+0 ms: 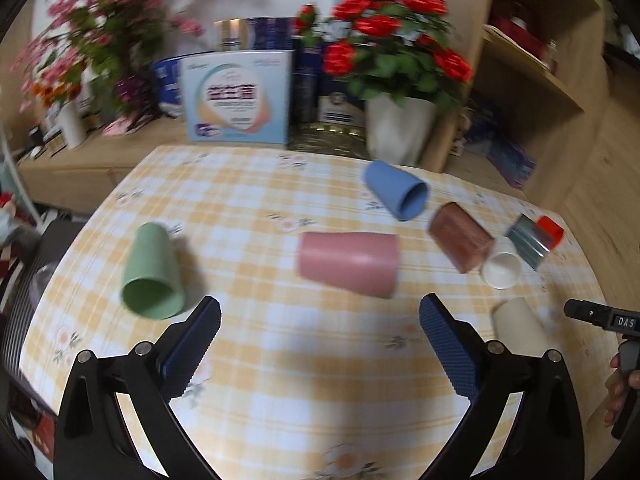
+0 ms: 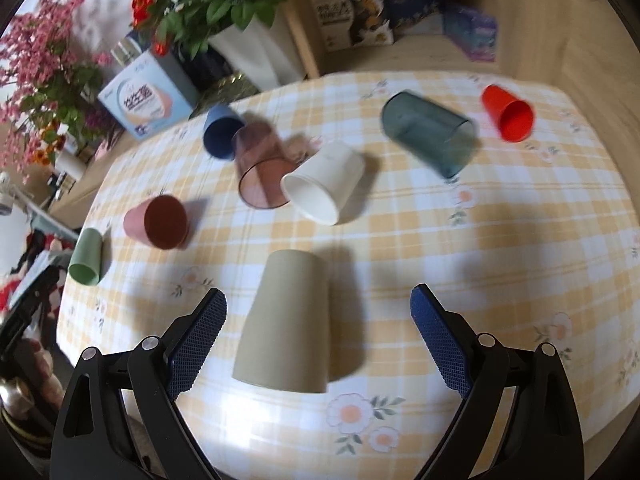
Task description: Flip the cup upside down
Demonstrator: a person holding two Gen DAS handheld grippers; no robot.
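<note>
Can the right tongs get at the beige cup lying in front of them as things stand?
Probably yes. The right tongs are open, and the beige cup lies on its side between the two fingers with nothing on top. The nearest other cup, the white cup, lies farther back on the tablecloth, apart from it.

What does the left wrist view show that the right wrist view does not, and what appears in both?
Only the left wrist view shows the left gripper, open over bare cloth, and the right tool's handle at the edge.

Only the right wrist view shows the right gripper, open around the beige cup, plus the red cup's open mouth.

Both show the checked tablecloth, the green cup, the pink cup and the blue cup, all lying on their sides.
</note>
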